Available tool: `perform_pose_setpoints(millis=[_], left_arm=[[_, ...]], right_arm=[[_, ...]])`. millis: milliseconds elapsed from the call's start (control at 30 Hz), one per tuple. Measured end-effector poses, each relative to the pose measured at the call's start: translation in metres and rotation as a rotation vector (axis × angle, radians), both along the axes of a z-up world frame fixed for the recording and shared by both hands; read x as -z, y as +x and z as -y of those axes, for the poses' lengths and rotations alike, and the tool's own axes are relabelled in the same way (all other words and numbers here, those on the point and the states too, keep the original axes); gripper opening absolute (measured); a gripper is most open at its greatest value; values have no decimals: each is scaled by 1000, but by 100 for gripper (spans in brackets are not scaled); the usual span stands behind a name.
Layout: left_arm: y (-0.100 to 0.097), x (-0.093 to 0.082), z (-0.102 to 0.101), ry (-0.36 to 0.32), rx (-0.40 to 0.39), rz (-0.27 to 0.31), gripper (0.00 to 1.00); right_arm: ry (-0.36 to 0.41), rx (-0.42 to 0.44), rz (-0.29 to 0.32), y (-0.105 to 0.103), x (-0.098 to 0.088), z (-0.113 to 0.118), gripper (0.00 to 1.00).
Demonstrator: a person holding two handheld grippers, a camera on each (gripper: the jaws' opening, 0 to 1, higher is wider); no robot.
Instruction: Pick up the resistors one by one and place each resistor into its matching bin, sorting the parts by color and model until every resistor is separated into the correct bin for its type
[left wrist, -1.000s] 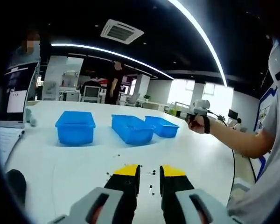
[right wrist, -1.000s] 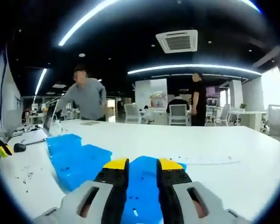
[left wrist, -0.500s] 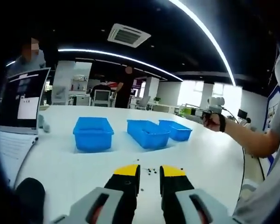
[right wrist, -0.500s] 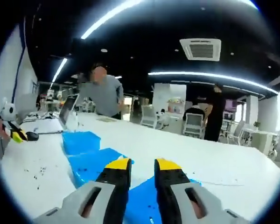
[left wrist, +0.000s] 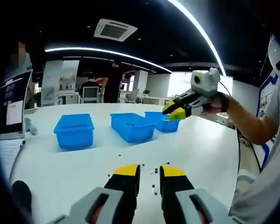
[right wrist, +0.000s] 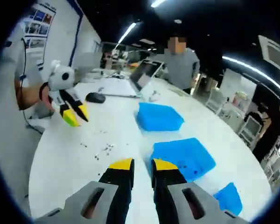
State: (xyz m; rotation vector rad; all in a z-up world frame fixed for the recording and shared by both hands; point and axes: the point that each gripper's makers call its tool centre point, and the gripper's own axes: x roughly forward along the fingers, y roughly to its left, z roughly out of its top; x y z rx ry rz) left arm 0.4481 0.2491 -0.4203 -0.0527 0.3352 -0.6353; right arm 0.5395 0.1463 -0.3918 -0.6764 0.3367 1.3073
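Several small resistors (left wrist: 152,173) lie scattered on the white table (left wrist: 203,154) just ahead of my left gripper (left wrist: 150,173). Its yellow-tipped jaws stand a narrow gap apart with nothing between them. Three blue bins stand in a row beyond: left bin (left wrist: 74,130), middle bin (left wrist: 132,127), right bin (left wrist: 161,122). My right gripper (left wrist: 174,112) hovers above the right bin. In the right gripper view my right gripper (right wrist: 143,167) is narrowly open and empty above the table, with the resistors (right wrist: 105,149) ahead-left. The bins (right wrist: 189,157) lie to its right and the left gripper (right wrist: 73,115) beyond the pile.
A laptop (left wrist: 11,105) and paper (left wrist: 4,149) sit at the table's left end, with a dark mouse (right wrist: 95,97) near them. A person (right wrist: 179,65) stands behind the laptop (right wrist: 144,72). The arm (left wrist: 245,128) holding the right gripper reaches in from the right.
The right gripper has swung away from over the bins toward the resistor pile, and its jaws stand closer together. In the left gripper view it has come nearer, above the right bin.
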Motion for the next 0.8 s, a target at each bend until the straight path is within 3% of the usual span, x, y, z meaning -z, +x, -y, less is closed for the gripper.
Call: perform_pose_setpoints(millis=[167, 267, 333, 567, 667, 800], left_arm=[[-3, -1, -2, -6, -7, -1, 20], [-6, -1, -4, -4, -4, -2, 20], [-8, 0, -6, -4, -10, -3, 20], [-15, 6, -9, -19, -21, -19, 20], [-17, 8, -11, -14, -19, -21, 20], [-17, 7, -13, -19, -26, -21, 20]], right_arm=[[-130, -84, -63, -26, 29, -12, 15], [-208, -88, -157, -41, 51, -15, 15], [-252, -95, -185, -48, 63, -15, 15], [-329, -94, -184, -54, 84, -16, 14], [-382, -99, -171, -54, 94, -11, 6], [-364, -99, -178, -51, 90, -11, 6]])
